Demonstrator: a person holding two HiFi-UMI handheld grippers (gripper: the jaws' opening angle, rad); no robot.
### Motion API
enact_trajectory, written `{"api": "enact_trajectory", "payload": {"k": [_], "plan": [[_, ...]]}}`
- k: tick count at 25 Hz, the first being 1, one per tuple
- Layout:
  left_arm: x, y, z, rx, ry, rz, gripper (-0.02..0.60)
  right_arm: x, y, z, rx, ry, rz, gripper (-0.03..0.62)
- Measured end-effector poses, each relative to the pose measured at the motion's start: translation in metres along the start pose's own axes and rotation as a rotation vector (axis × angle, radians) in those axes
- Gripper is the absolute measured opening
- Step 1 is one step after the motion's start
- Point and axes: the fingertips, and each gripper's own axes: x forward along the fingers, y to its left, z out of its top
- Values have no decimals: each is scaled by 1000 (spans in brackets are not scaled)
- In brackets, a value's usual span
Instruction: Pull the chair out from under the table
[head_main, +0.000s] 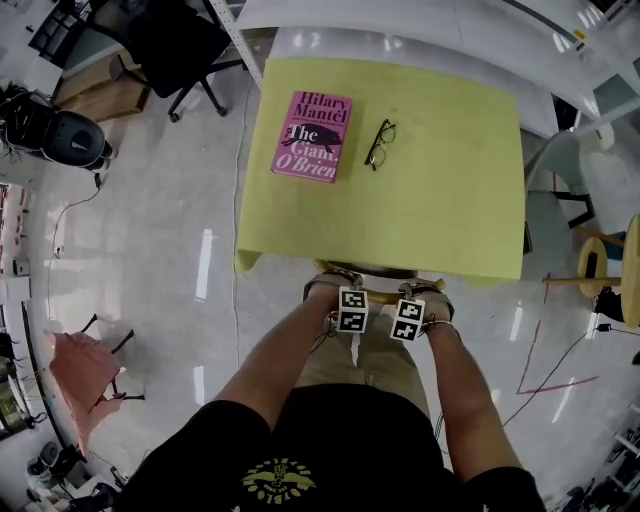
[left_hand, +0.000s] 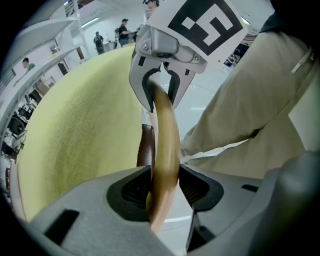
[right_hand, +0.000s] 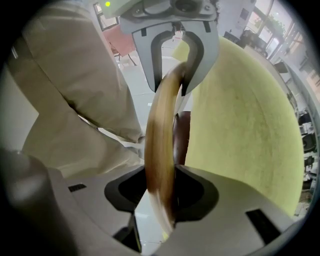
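Wooden curved chair rail (left_hand: 165, 142) is clamped between the left gripper (left_hand: 164, 189) jaws and the right gripper (right_hand: 161, 194) jaws, side by side. Chair tucked under yellow bench (head_main: 450, 200) near edge; person's legs (head_main: 360, 365) just behind, glossy floor (head_main: 180, 270) open both sides.

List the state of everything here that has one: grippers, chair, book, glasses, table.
left gripper: shut on the chair's curved top rail.
right gripper: shut on the same rail.
chair: mostly under the table, rail at the near edge.
book: closed, flat on the table, cover up.
glasses: lying right of the book; folded or not, cannot tell.
table: covered by a yellow-green cloth.
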Motion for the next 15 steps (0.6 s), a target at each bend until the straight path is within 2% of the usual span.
{"api": "enact_trajectory", "payload": {"k": [10, 15], "plan": [[0, -32, -3, 55, -4, -34, 169, 1, 31, 8, 42, 31, 0, 158], [4, -51, -2, 46, 25, -28, 169, 3, 52, 9, 34, 18, 15, 158]]}}
